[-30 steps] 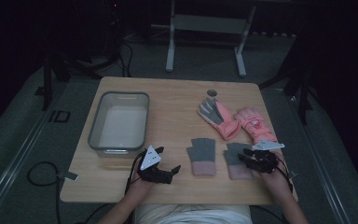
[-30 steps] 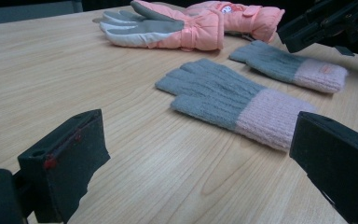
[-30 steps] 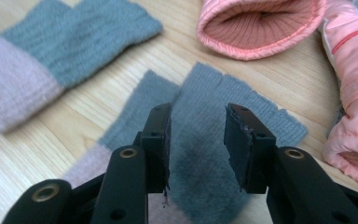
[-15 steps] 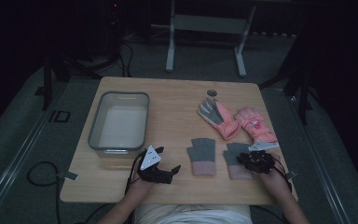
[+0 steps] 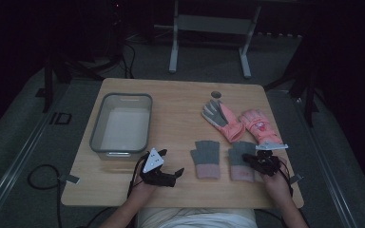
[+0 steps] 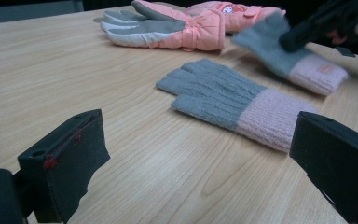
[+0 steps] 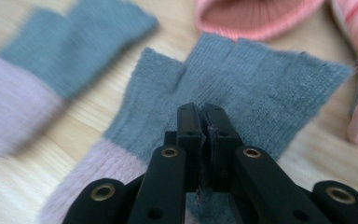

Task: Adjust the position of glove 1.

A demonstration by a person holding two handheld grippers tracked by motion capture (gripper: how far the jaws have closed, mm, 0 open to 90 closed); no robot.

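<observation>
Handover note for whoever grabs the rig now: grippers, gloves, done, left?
Right gripper: jaws have just been closing, now pinched on the right knit glove, which lies on the table.
Left gripper: open, holding nothing, near the front edge.
Left knit glove flat; two pink ski gloves behind.
Grey bin: nothing in it.
Done: grasp only. Left: probably lift and move the gloves.
</observation>
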